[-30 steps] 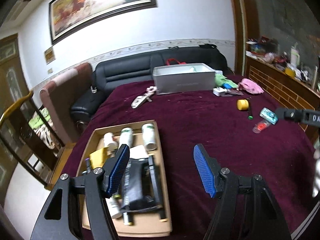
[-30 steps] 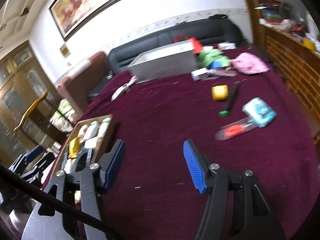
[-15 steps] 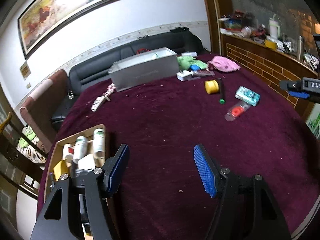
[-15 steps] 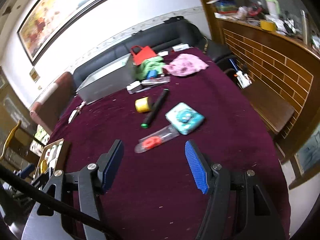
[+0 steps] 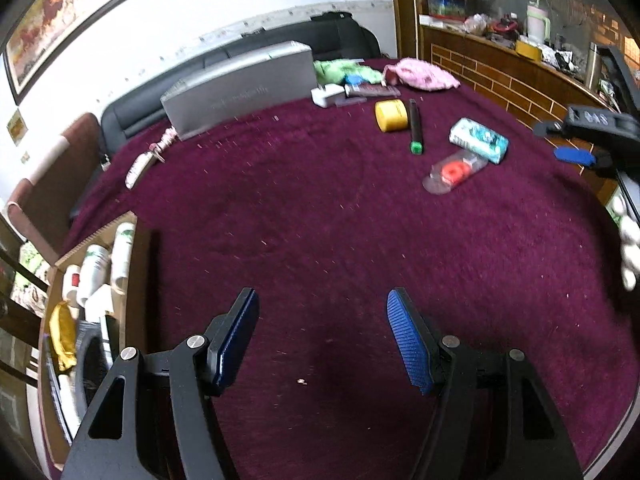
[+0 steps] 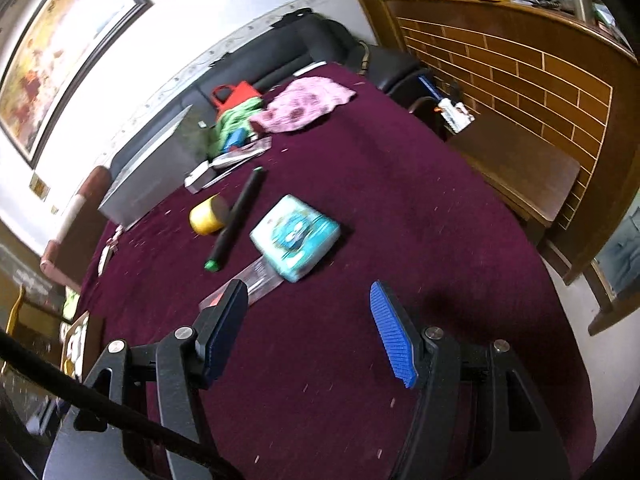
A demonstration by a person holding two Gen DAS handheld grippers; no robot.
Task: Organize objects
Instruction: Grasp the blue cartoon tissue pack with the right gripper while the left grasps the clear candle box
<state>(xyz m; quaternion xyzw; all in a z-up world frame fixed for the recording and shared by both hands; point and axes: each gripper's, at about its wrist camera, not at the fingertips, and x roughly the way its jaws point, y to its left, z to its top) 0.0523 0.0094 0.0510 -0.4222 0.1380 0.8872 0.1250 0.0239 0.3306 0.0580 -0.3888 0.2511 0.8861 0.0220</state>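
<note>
Maroon cloth (image 5: 320, 240) covers the whole table, and both grippers hang above it with their blue-padded jaws spread wide and nothing between them. From the left wrist view, the left gripper (image 5: 323, 340) points down at a bare stretch of cloth, with a cardboard tray (image 5: 138, 264) just to its left holding white bottles (image 5: 122, 252) and a yellow item (image 5: 62, 336) packed side by side. Farther across the table lie the loose things: a yellow tub (image 5: 392, 115) touching or nearly touching a black marker (image 5: 415, 126) with a green cap, a teal packet (image 5: 479, 140) beyond that, and a clear packet with a red disc (image 5: 454, 170) just beside the teal one. A long grey box (image 5: 240, 88) stands at the far edge, with a pink cloth (image 5: 420, 76) and a green cloth (image 5: 344, 71) near its right end. The right gripper (image 5: 588, 136) shows at the right edge of that view, well apart from the left one. In the right wrist view, the right gripper (image 6: 308, 334) hovers close to the teal packet (image 6: 296, 236), and its left finger hides part of the clear packet (image 6: 248, 284). The marker (image 6: 238, 218) lies between the teal packet and the yellow tub (image 6: 208, 214). A black cable (image 6: 80, 396) crosses the lower left corner of that view.
</note>
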